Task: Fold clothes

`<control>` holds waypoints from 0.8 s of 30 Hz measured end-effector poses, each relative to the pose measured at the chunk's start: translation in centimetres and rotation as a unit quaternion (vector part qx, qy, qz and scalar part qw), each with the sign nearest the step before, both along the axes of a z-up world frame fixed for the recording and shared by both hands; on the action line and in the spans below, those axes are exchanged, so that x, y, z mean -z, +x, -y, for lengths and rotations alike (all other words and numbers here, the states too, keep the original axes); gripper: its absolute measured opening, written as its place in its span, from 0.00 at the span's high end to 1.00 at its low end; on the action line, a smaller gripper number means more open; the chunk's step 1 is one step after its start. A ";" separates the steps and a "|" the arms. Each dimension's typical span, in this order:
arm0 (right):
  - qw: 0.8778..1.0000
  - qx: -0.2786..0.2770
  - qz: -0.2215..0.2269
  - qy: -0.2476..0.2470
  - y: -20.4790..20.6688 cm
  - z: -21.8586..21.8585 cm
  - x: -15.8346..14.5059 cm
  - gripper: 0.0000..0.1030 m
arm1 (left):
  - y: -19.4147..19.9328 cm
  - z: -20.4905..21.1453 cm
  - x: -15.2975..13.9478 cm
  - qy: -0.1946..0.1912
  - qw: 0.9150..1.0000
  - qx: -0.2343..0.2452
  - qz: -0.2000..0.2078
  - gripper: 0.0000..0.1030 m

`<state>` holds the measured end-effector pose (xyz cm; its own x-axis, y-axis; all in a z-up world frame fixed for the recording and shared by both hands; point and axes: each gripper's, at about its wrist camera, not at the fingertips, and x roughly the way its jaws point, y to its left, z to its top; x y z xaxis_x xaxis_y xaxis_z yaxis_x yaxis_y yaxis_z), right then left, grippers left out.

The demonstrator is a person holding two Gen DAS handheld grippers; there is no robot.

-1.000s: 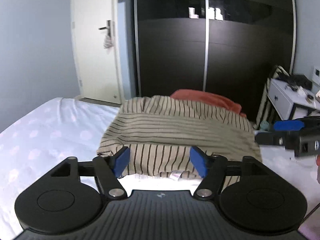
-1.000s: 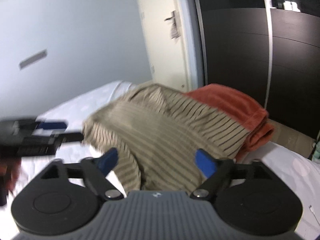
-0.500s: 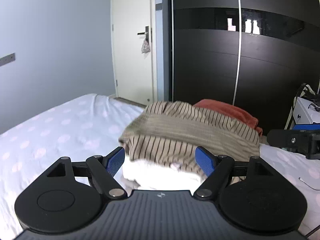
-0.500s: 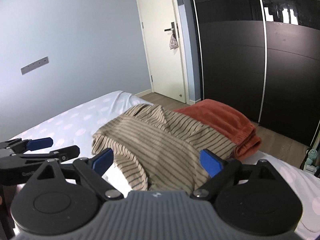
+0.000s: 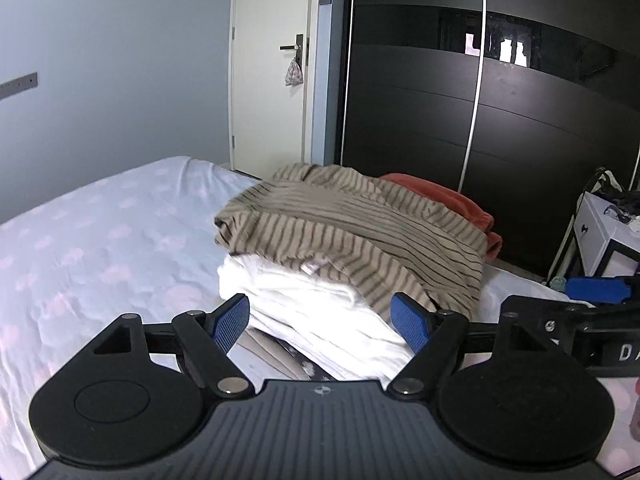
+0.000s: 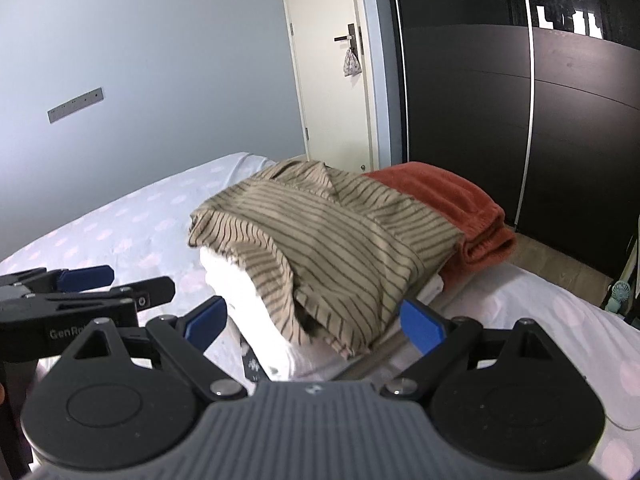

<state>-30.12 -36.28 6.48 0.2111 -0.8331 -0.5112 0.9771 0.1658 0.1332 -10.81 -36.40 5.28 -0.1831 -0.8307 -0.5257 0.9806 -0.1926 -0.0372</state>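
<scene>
Left wrist view shows the left gripper [image 5: 320,322] angled down at the bed [image 5: 100,248], its jaws spread wide with nothing pinched between the blue pads, which sit just short of the clothes pile. Beside it, at the right edge of that view, the right gripper [image 6: 314,320] stands alongside, tilted down the same way, its jaws also wide apart and gripping nothing; the pile's near edge shows between its pads without touching them. On the polka-dot sheet lies one stack: a striped beige shirt [image 5: 348,232] draped loosely on top of a folded white garment [image 5: 320,308], with a rust-red folded garment [image 6: 452,200] behind, partly covered by the shirt. A thin patterned piece peeks from under the white one. Beyond stand one cream door [image 5: 272,80] with a small pouch on its handle, one black wardrobe [image 5: 500,120], and one white side table [image 5: 608,232] at the right.
</scene>
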 end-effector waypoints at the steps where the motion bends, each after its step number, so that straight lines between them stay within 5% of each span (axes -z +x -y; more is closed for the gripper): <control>1: 1.000 0.000 -0.001 0.001 0.0 -0.3 0.1 0.08 | -0.2 -0.2 0.1 0.002 1.000 0.001 -0.002 0.25; 24: 1.000 -0.023 -0.003 -0.003 0.1 -3.3 0.8 0.08 | -0.8 -2.6 0.1 0.003 1.000 -0.003 -0.003 0.25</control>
<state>-30.02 -32.94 5.68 0.2459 -0.8256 -0.5079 0.9693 0.2111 0.1261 -11.58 -33.83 5.19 -0.1806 -0.8288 -0.5296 0.9816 -0.1859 -0.0438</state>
